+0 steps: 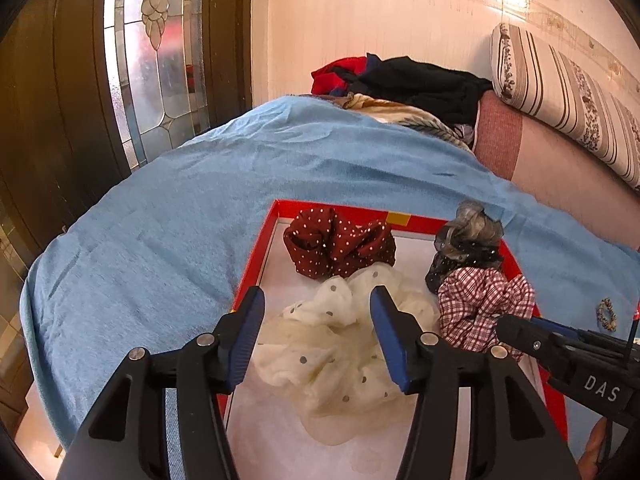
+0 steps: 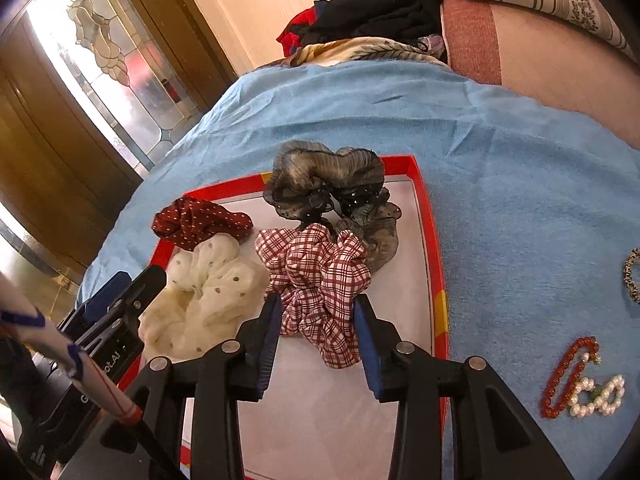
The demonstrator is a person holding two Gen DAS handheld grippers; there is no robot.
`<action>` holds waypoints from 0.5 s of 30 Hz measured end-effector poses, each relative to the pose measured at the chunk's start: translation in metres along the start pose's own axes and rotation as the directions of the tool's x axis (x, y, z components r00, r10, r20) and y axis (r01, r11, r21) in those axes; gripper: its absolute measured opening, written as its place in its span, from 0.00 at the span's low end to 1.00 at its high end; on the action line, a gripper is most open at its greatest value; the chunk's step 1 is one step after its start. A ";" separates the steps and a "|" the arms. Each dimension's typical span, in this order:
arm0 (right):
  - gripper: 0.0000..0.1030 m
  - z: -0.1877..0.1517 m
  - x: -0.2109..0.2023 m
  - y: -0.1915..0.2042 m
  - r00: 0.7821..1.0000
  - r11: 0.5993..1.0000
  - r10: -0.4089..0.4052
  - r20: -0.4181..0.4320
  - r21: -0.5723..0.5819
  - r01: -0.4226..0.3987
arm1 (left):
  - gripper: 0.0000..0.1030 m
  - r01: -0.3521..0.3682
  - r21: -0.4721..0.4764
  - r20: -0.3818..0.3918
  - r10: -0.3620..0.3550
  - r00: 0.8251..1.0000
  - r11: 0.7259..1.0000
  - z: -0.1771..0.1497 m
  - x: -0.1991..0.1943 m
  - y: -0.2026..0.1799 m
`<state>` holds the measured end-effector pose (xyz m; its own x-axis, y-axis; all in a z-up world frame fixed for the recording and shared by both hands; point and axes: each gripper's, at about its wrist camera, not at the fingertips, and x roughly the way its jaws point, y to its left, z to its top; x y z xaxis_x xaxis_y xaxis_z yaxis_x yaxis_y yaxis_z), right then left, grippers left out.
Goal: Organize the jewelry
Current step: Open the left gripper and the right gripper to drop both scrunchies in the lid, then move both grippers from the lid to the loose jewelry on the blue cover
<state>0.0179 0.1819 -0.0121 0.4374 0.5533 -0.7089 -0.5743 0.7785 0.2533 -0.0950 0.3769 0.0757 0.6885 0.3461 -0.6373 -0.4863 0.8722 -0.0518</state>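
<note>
A red tray [image 1: 256, 264] with a white floor lies on the blue blanket and holds several scrunchies. My left gripper [image 1: 318, 320] is open over the cream dotted scrunchie [image 1: 332, 356], its pads clear of the fabric. My right gripper [image 2: 318, 320] is open, and the red plaid scrunchie [image 2: 320, 280] lies on the tray floor between its fingers. A dark red dotted scrunchie [image 1: 340, 244] and a grey-black sheer scrunchie [image 2: 332, 188] sit at the tray's far side. A red bead bracelet [image 2: 560, 376], a pearl bracelet [image 2: 596, 396] and a leopard-print band [image 2: 632, 276] lie on the blanket right of the tray.
The blue blanket [image 1: 160, 220] covers a bed that drops off at the left. A heap of dark and red clothes [image 1: 408, 80] sits at the far end, a striped pillow [image 1: 560, 92] at the right, and a wooden door with leaded glass [image 1: 160, 60] at the left.
</note>
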 end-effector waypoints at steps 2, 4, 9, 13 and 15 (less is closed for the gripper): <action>0.39 -0.001 -0.005 0.001 1.000 1.000 0.008 0.007 0.004 -0.008 | 0.52 0.000 -0.007 0.013 0.000 1.000 1.000 0.001 -0.004 0.000; 0.39 -0.002 -0.013 0.000 1.000 1.000 0.016 0.020 0.007 -0.016 | 0.52 0.002 -0.009 0.028 -0.002 1.000 1.000 0.003 -0.008 -0.001; 0.39 -0.004 -0.032 -0.009 0.999 0.999 0.025 0.043 0.023 -0.026 | 0.53 0.013 -0.001 0.058 -0.013 0.998 1.000 0.006 -0.018 -0.010; 0.39 -0.006 -0.049 -0.023 0.998 0.999 0.023 0.063 0.043 -0.026 | 0.53 0.022 0.019 0.092 -0.024 0.995 1.000 0.008 -0.028 -0.022; 0.39 -0.008 -0.058 -0.033 0.997 0.998 0.024 0.073 0.059 -0.028 | 0.53 0.025 0.035 0.112 -0.029 0.993 0.999 0.009 -0.034 -0.030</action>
<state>0.0064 0.1214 0.0157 0.4730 0.5919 -0.6526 -0.5443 0.7788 0.3119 -0.0990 0.3418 0.1060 0.7583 0.3570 -0.5455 -0.4494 0.8924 -0.0406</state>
